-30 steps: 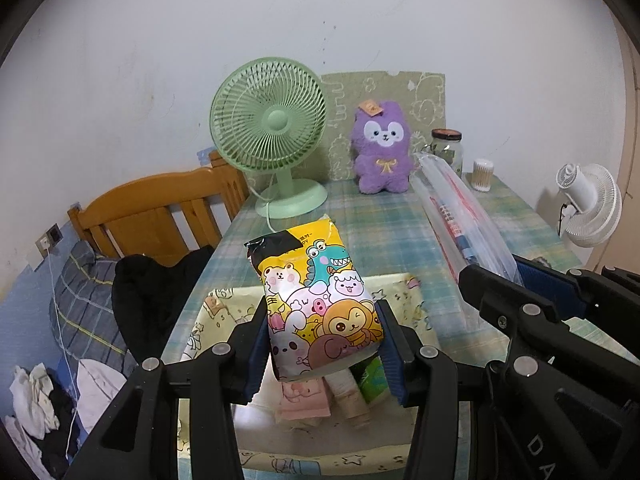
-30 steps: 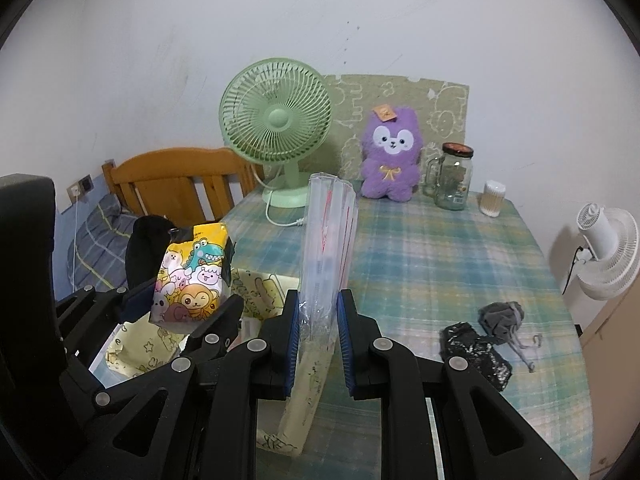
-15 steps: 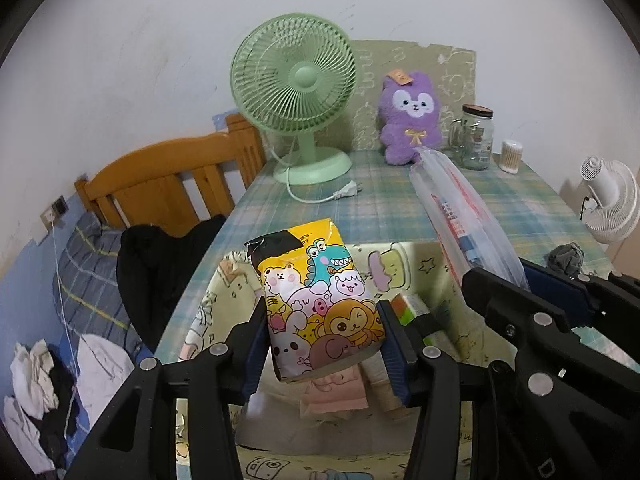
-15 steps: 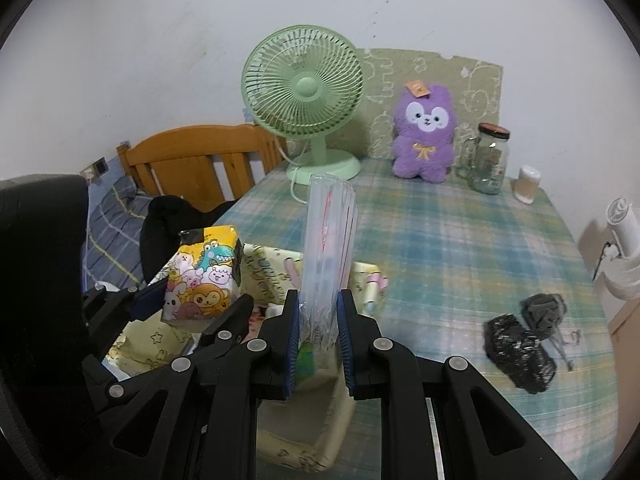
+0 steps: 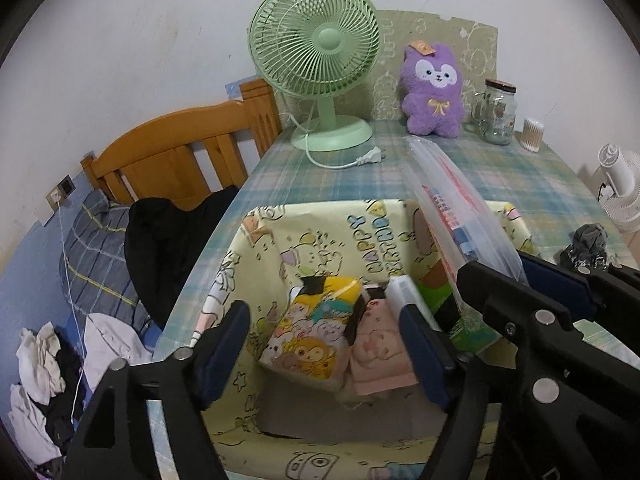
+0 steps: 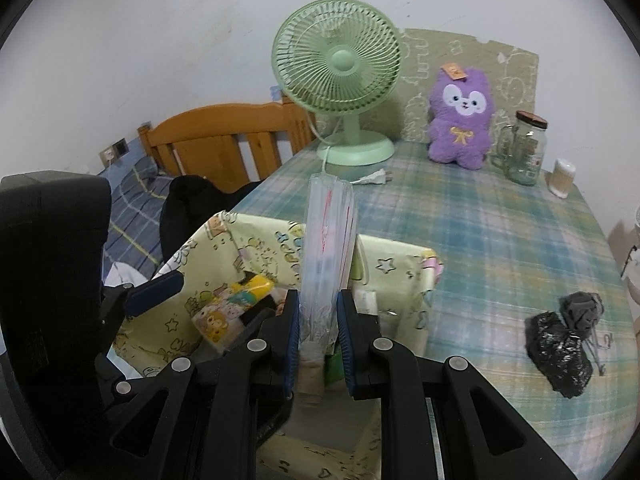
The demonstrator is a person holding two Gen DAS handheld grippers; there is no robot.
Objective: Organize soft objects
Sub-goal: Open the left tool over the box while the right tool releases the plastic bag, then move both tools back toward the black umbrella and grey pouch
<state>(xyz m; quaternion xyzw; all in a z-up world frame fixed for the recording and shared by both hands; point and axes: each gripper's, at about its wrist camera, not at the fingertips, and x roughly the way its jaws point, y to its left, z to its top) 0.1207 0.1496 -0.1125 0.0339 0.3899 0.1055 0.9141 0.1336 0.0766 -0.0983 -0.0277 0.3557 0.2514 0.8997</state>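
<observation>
My left gripper (image 5: 324,344) is open above a yellow cartoon-print storage box (image 5: 256,240). The yellow animal-print packet (image 5: 312,332) lies loose inside the box, beside a pink cloth (image 5: 380,348). My right gripper (image 6: 318,332) is shut on a clear plastic bag pack (image 6: 326,248) and holds it upright over the box (image 6: 400,264); the pack also shows in the left wrist view (image 5: 456,216). The packet shows in the right wrist view (image 6: 232,304).
A green fan (image 5: 316,44), a purple plush (image 5: 434,88), a glass jar (image 5: 498,112) and a swab tub (image 5: 532,134) stand at the table's back. Dark crumpled items (image 6: 564,344) lie at right. A wooden headboard (image 5: 180,152) and clothes (image 5: 40,380) are to the left.
My left gripper opened and the animal-print packet dropped into the box. Both grippers moved forward and tilted down over the box; the right still holds the bag pack.
</observation>
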